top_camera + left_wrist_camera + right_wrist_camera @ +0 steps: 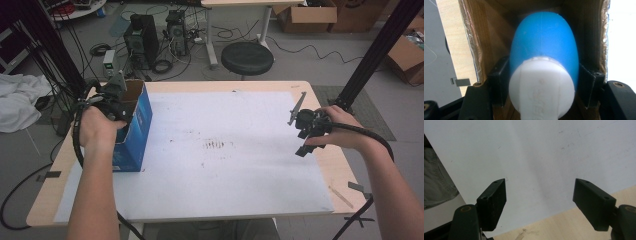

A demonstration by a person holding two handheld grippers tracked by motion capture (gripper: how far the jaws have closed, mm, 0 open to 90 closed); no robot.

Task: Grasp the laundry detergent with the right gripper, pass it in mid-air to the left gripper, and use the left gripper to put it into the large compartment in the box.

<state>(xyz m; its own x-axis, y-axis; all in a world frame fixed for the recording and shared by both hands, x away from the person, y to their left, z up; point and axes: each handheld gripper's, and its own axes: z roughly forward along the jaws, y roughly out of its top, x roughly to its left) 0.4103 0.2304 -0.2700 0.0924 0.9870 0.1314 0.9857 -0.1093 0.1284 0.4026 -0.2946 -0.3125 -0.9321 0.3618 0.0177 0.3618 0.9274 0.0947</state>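
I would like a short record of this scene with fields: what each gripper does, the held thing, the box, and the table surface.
left gripper: shut on the blue and white object, inside the open top of the box
held thing: blue and white object, rounded blue body with a white end toward the camera
box: blue cardboard box, upright at the table's left side, top open
right gripper: open, holds nothing, above the white sheet near the right edge
table surface: white sheet on a wooden table, faint marks in the middle

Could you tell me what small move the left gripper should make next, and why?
Probably lower a little further, then open. The left gripper grips the blue bottle between its jaws, already inside the open box, so release seems near. The right gripper is open over the table.
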